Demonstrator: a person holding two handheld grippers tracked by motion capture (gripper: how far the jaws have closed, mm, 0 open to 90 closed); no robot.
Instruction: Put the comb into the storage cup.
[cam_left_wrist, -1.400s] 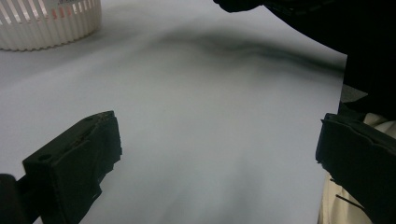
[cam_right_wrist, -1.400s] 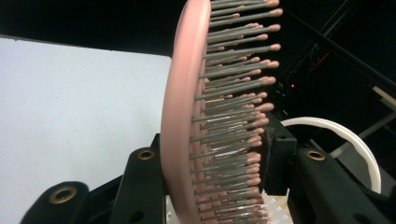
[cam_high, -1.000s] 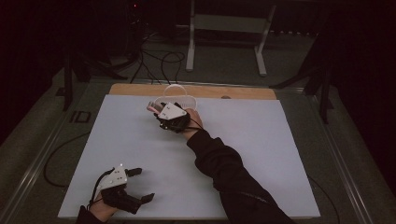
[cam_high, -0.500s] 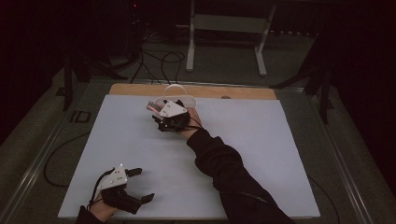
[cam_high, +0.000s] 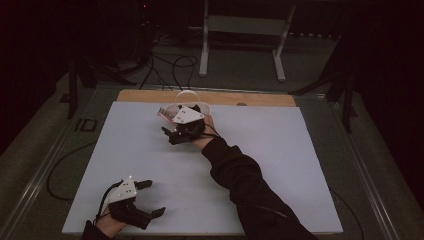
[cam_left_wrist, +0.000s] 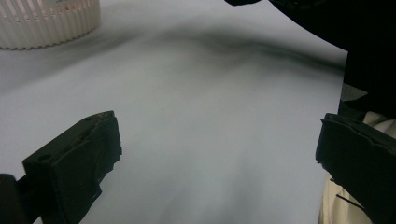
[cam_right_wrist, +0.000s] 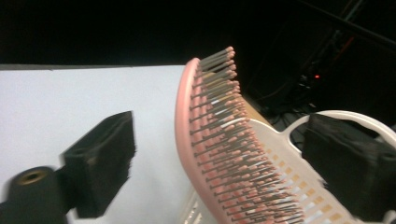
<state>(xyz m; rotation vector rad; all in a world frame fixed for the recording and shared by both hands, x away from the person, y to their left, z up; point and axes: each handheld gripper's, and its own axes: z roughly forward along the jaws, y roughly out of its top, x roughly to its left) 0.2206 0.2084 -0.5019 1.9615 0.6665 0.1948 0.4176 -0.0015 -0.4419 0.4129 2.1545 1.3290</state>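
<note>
the right tool (cam_high: 172, 134) is hovering with its jaws spread wide near the upper middle of the frame, the pink hairbrush (cam_right_wrist: 219, 144) standing between them in a white basket (cam_right_wrist: 299, 182). the left tool (cam_high: 152, 198) is sitting open and empty on the tabletop (cam_high: 280, 165) at lower left.
</note>
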